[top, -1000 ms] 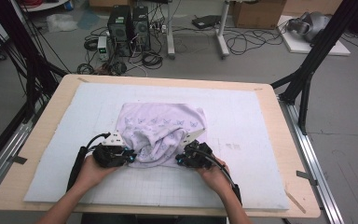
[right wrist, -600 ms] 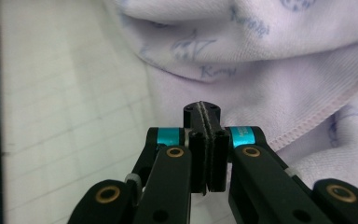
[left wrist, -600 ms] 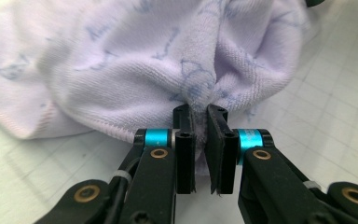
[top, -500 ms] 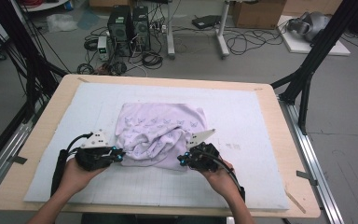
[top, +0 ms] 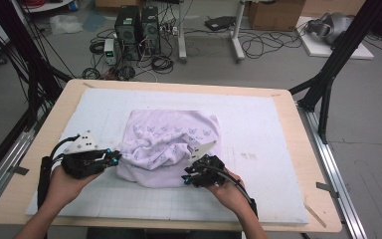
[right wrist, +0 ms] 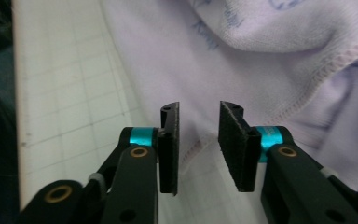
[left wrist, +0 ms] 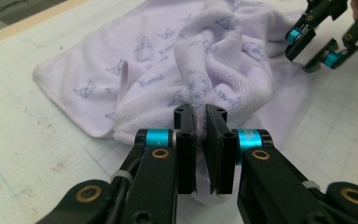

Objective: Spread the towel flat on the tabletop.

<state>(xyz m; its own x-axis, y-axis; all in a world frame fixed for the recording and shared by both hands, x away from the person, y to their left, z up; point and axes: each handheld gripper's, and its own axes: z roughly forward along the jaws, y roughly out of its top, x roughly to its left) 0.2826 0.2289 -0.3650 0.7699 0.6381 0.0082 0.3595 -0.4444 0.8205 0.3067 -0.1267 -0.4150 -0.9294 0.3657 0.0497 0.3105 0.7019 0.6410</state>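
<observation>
Wooden bench carries a white gridded mat; on it, toward your near edge, lies the lilac terry towel, bunched at its near side. You can expect it to be light, limp and grippy, sagging wherever unsupported, so take it by a hemmed edge or corner, not mid-fold. Your left gripper pinches a raised fold. Your right gripper has just been opening; its jaws stand apart over the hem, pressing nothing.

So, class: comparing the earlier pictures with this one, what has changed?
The left gripper, clamped on the towel, has pulled its edge out to the left. The right gripper has just been opening, letting the cloth go. The towel's far half and the white mat stayed put.
</observation>
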